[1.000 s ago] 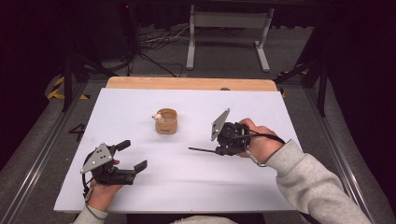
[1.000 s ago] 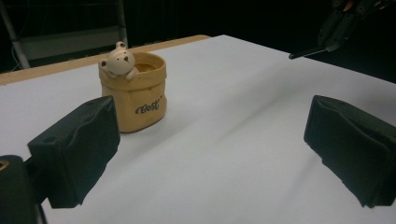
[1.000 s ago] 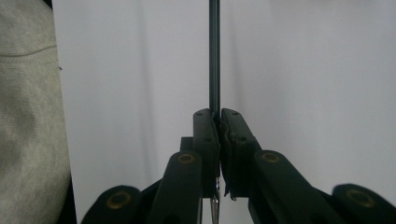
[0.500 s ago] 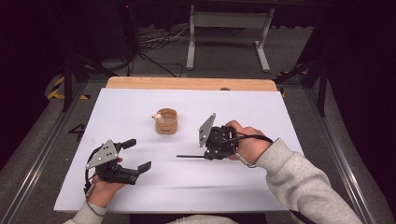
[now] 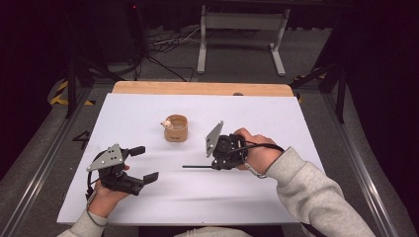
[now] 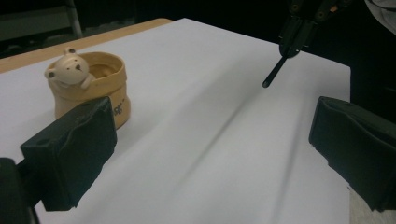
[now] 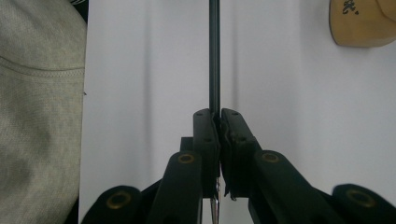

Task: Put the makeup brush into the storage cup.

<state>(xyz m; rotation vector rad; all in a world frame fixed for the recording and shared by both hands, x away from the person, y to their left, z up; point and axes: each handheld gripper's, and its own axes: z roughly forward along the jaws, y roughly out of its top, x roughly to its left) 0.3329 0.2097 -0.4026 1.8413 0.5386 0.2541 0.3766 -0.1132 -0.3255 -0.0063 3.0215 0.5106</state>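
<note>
A thin black stick lies level over the white table, pointing left, with my right gripper shut on its end. In the right gripper view the stick runs straight up from the closed jaws of the right gripper. A tan cup with a small bear figure on its rim stands behind the table's middle. My left gripper rests open at the front left, nothing between its fingers. In its own view the left gripper faces the cup and the stick's tip.
A grey sleeve lies along the table's front right. A wooden strip edges the far side of the table. Beyond it stand a metal frame and loose cables on the floor.
My right gripper has carried the stick left and slightly toward the table's front. The left gripper has barely shifted and stays open.
</note>
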